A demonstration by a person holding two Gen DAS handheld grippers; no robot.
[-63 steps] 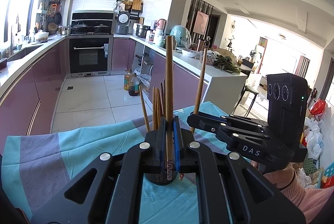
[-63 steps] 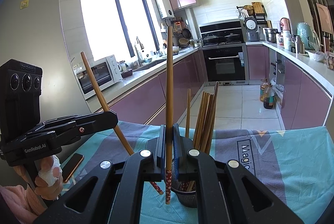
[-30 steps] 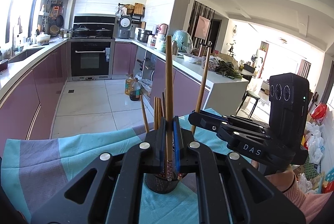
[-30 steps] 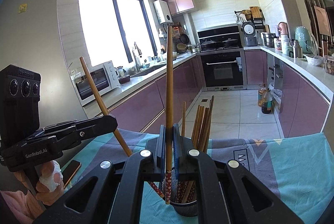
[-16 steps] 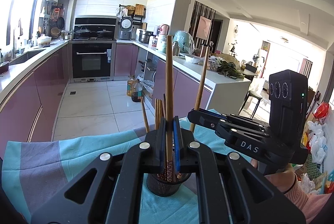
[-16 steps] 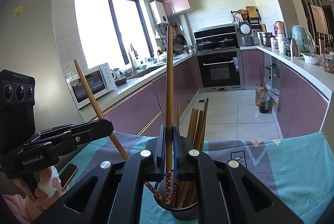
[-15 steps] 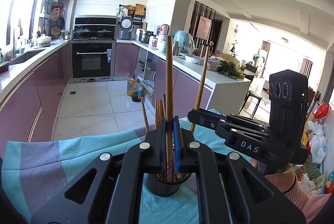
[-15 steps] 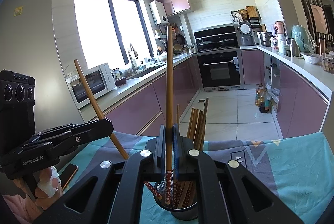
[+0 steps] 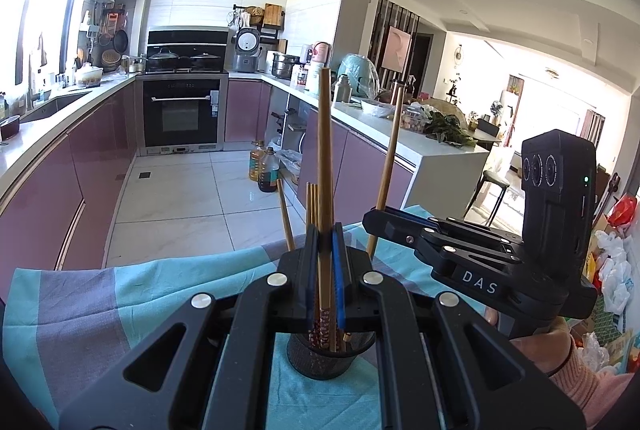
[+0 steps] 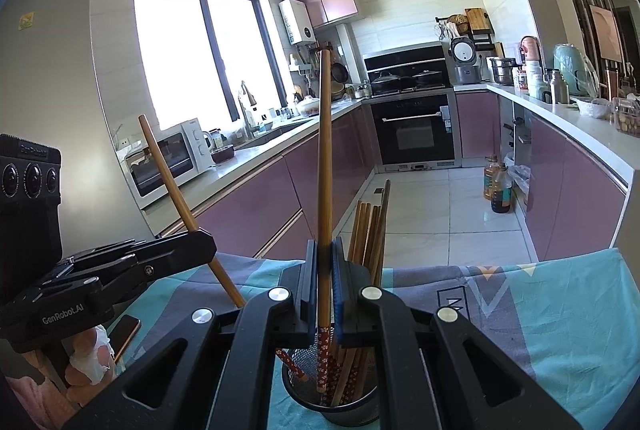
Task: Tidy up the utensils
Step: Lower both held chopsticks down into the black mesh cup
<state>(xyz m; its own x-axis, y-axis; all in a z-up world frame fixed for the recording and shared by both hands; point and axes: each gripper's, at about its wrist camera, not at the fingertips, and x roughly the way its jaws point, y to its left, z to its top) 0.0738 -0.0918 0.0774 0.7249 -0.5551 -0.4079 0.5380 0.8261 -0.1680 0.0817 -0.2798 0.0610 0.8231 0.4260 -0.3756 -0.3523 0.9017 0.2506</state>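
Observation:
A black mesh holder (image 9: 324, 360) (image 10: 340, 402) stands on the cloth-covered table and holds several wooden chopsticks (image 10: 368, 230). My left gripper (image 9: 325, 262) is shut on one chopstick (image 9: 325, 157), held upright with its patterned tip inside the holder. My right gripper (image 10: 325, 278) is shut on another chopstick (image 10: 324, 157), also upright with its tip in the holder. The right gripper (image 9: 384, 224) shows in the left wrist view at right, and the left gripper (image 10: 200, 240) shows in the right wrist view at left, its chopstick (image 10: 176, 185) leaning.
A teal and grey cloth (image 9: 100, 294) (image 10: 540, 306) covers the table. A phone (image 10: 124, 334) lies on it at the left. Beyond are purple kitchen cabinets (image 9: 44, 197), an oven (image 9: 182, 115) and oil bottles (image 9: 266, 169) on the floor.
Both grippers have lowered their chopsticks, so the tips now sit deeper inside the holder, which appears more fully below the jaws in both views.

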